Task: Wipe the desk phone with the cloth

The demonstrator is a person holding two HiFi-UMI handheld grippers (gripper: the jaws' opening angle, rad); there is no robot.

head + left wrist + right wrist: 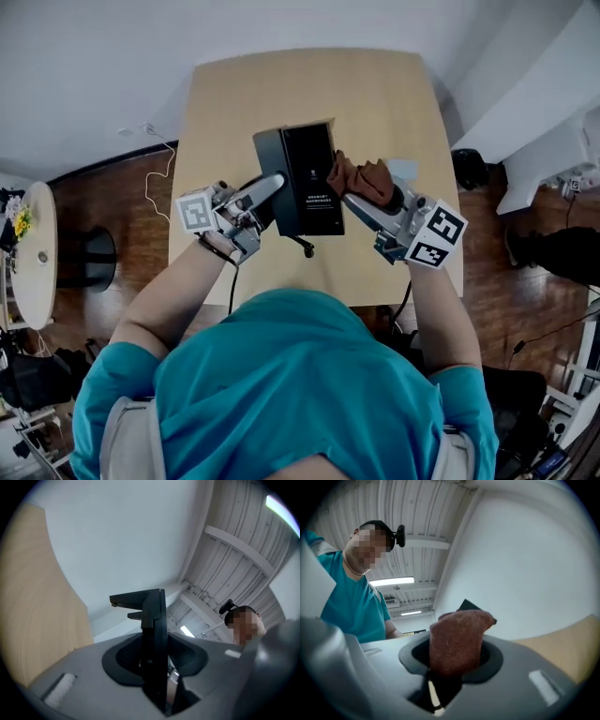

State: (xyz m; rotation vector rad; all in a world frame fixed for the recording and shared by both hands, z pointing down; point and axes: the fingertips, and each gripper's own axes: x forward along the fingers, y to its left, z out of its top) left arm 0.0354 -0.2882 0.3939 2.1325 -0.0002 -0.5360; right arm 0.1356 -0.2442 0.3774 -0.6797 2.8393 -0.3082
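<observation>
a pale wooden desk (309, 94) stands by a white wall (94, 66) on dark wood floor (112, 206), a round table (36, 281) at left.

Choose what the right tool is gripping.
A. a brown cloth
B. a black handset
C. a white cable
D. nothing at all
A: the right tool has the brown cloth bunched between its jaws, as the right gripper view shows, and the head view puts it beside the desk phone.
</observation>
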